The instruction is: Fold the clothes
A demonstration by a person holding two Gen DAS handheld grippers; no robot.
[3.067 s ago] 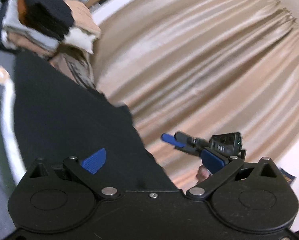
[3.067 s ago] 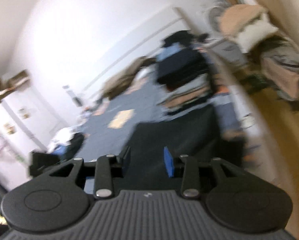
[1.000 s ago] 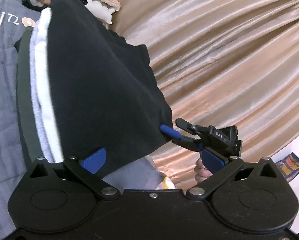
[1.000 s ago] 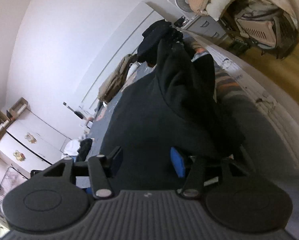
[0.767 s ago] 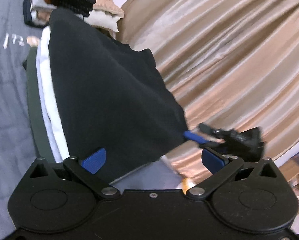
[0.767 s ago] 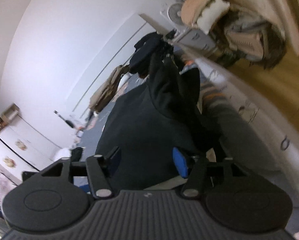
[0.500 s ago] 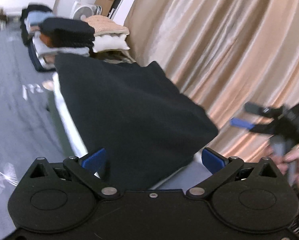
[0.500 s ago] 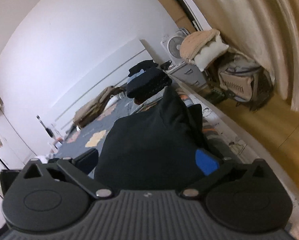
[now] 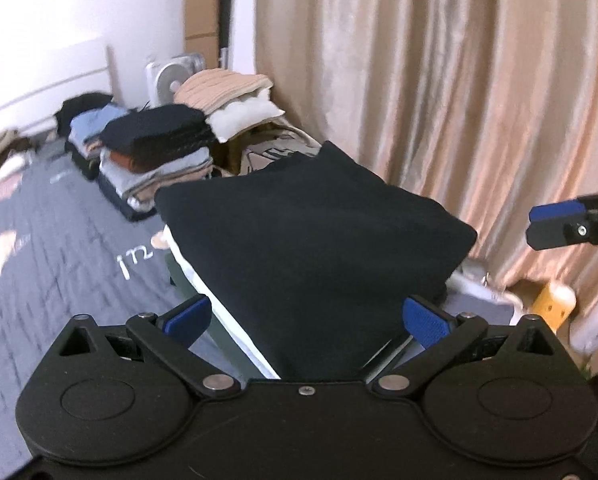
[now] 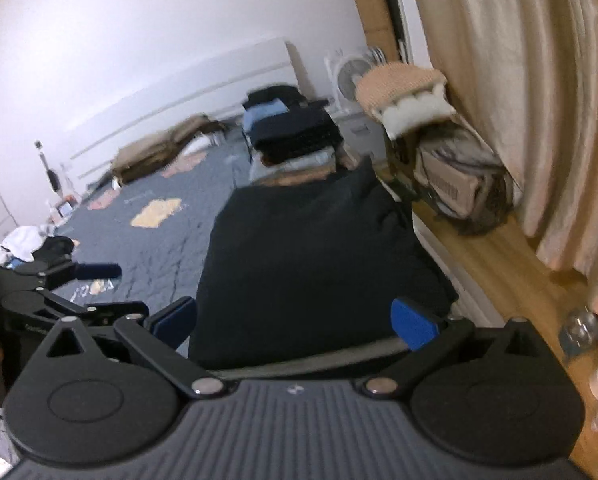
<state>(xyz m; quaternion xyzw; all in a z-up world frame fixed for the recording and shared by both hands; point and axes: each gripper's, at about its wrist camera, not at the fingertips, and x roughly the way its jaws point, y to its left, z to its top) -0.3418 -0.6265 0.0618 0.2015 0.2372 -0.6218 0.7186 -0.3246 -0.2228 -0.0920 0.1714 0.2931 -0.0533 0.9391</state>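
Note:
A folded black garment lies on top of a low stack of folded clothes with a white layer under it. My left gripper hovers above its near edge, open wide, nothing between the blue pads. In the right wrist view the same black garment lies flat ahead. My right gripper stands open wide above its near edge, holding nothing. The right gripper also shows at the right edge of the left wrist view, apart from the cloth. The left gripper shows at the left of the right wrist view.
A taller pile of folded clothes stands further back on the grey quilted bed. Beige and white cushions and a fan sit behind it. Beige curtains hang on the right above a wooden floor.
Both grippers let go of the black garment, opened wide and lifted back from it. The garment, held up before, now lies flat on the stack.

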